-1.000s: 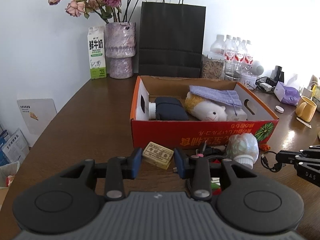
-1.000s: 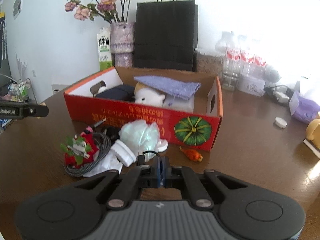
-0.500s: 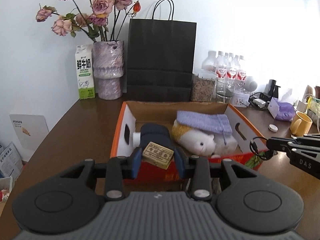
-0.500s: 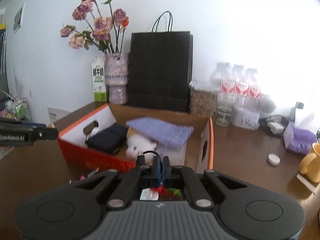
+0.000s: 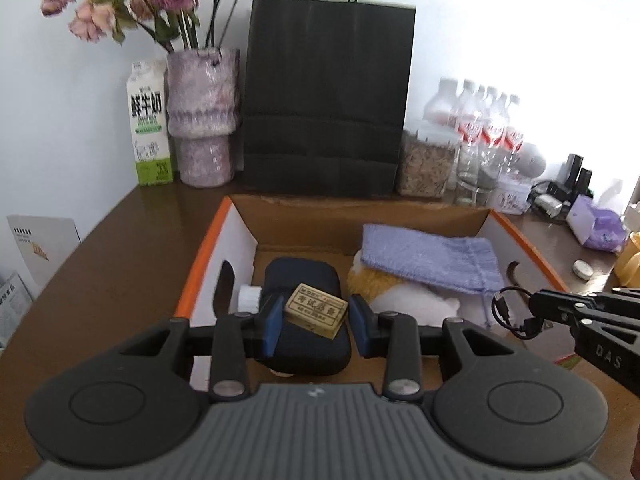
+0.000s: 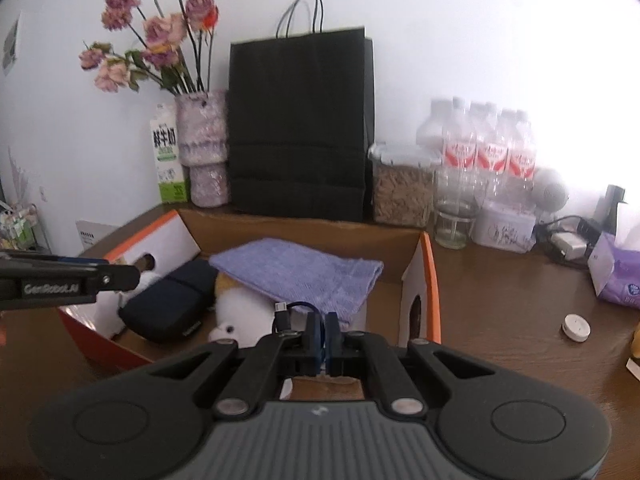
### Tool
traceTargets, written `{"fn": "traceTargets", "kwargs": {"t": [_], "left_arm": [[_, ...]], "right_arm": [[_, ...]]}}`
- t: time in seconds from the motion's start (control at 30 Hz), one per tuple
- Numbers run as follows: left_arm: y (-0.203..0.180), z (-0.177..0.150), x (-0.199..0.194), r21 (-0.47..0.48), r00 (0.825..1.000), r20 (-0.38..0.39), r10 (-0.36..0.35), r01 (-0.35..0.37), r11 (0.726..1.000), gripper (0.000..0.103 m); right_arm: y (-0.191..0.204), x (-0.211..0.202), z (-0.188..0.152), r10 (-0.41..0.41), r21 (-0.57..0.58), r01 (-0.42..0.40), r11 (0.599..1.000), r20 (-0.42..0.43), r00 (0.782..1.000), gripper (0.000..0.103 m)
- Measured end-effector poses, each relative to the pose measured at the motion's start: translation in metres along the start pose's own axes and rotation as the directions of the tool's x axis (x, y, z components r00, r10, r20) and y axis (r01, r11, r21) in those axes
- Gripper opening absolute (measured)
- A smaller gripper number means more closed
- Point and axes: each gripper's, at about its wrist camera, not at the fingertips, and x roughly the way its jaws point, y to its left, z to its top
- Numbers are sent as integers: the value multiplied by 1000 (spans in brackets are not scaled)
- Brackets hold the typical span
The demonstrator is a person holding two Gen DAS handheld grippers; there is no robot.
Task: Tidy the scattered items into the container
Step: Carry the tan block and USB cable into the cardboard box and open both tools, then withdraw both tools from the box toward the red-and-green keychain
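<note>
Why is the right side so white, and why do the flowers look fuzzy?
Left wrist view: strong light washes out the wall behind the water bottles, and the flowers are smeared by blur. Right wrist view: the same white glare at the right, and the black bag bulges from the fisheye lens.

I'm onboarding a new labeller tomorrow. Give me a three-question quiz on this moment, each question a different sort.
1. True or false: the left tool holds a small tan printed eraser block.
2. What does the right tool pinch: A a short black cable loop, B a lilac knitted pouch, C a milk carton?
3. Fill in: both tools hover over the red cardboard ___.

Key: 1 true; 2 A; 3 box.
</note>
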Motion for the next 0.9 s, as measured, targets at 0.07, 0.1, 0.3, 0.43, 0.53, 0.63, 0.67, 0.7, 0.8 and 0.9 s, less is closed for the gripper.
{"fn": "traceTargets", "kwargs": {"t": [0.07,0.1,0.3,0.43,0.53,0.63,0.67,0.7,0.8,0.9], "left_arm": [[-2,-3,10,7,1000,-22,10,-10,1000,36],[-2,-4,14,9,999,-32,12,-12,1000,36],[-3,-7,25,21,997,-66,29,-27,999,36],[-5,-6,22,35,996,-49,74,-72,997,77],[-7,-3,12,46,992,-1,125,-125,991,103],[-8,-1,1,54,987,19,159,-160,986,103],[-7,0,-2,52,987,22,162,-163,985,103],[-6,0,-6,51,986,25,166,-167,985,103],[-6,2,-18,51,983,40,180,-182,982,103],[-6,2,-35,51,981,64,184,-187,981,103]], "right_arm": [[-1,5,-2,3,3,-3,1000,-17,1000,2],[-1,7,-3,1,2,-1,1000,-21,1000,3],[-3,13,-5,-14,3,14,1000,-44,999,15],[1,9,-4,-29,-20,29,999,-41,999,56],[5,2,-2,-42,-34,41,999,-24,999,79],[8,-6,1,-45,-39,44,998,-10,999,96],[9,-9,2,-44,-37,43,998,-9,999,96],[10,-12,3,-43,-33,43,999,-8,999,96],[11,-24,5,-43,-16,43,999,1,999,98],[12,-41,6,-41,1,41,999,25,999,99]]}}
